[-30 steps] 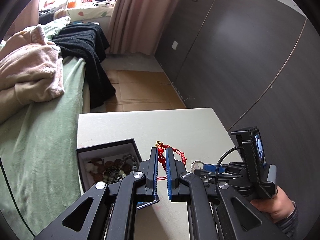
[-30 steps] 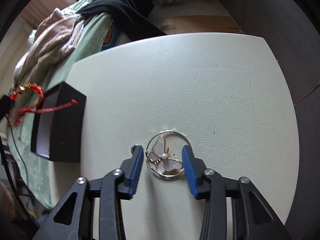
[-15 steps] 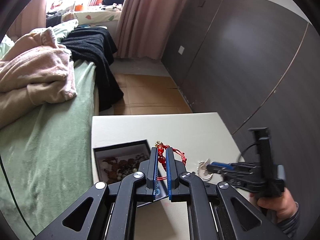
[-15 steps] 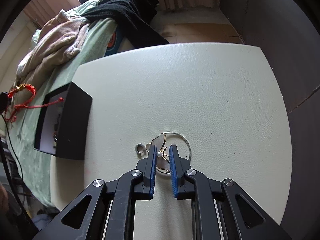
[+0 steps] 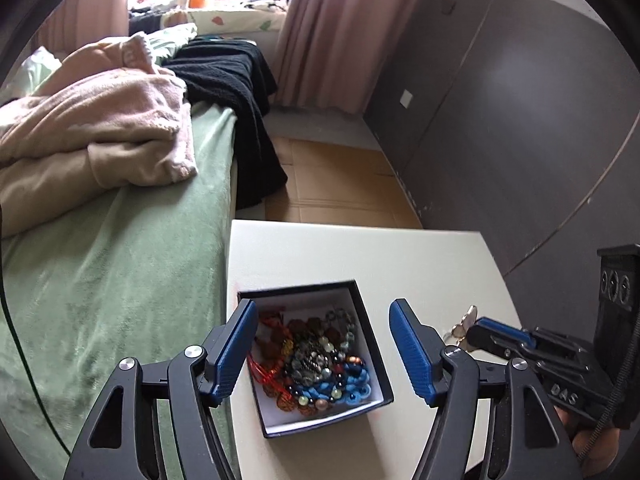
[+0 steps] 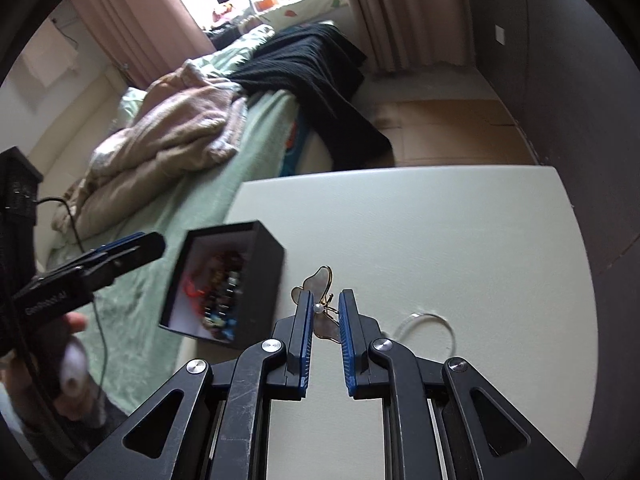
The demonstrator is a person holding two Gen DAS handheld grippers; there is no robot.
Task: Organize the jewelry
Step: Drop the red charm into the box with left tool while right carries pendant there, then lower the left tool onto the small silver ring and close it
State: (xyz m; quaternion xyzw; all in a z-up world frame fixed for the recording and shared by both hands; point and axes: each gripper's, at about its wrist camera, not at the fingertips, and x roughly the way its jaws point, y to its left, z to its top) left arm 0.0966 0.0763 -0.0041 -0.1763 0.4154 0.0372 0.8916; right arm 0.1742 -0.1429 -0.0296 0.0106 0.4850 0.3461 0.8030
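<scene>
A black jewelry box (image 5: 362, 304) with a white lining stands on the white table (image 5: 320, 252), full of beads; the red string bracelet (image 5: 266, 364) lies in it at the left. My left gripper (image 5: 322, 344) is open and empty above the box. My right gripper (image 6: 324, 312) is shut on a butterfly brooch (image 6: 320, 280) of pale shell with a gold rim, held above the table to the right of the box (image 6: 264, 292). It also shows at the right in the left wrist view (image 5: 470, 322). A thin silver ring (image 6: 430, 322) lies on the table.
A bed with a green cover (image 5: 120, 260), a pink blanket (image 5: 92, 120) and black cloth (image 5: 236, 76) runs along the table's left side. A dark wall (image 5: 500, 100) stands on the right. Cardboard (image 5: 336, 184) covers the floor beyond the table.
My left gripper has opened and dropped the red bracelet into the box. My right gripper closed on the butterfly brooch and lifted it off the table, leaving the ring behind.
</scene>
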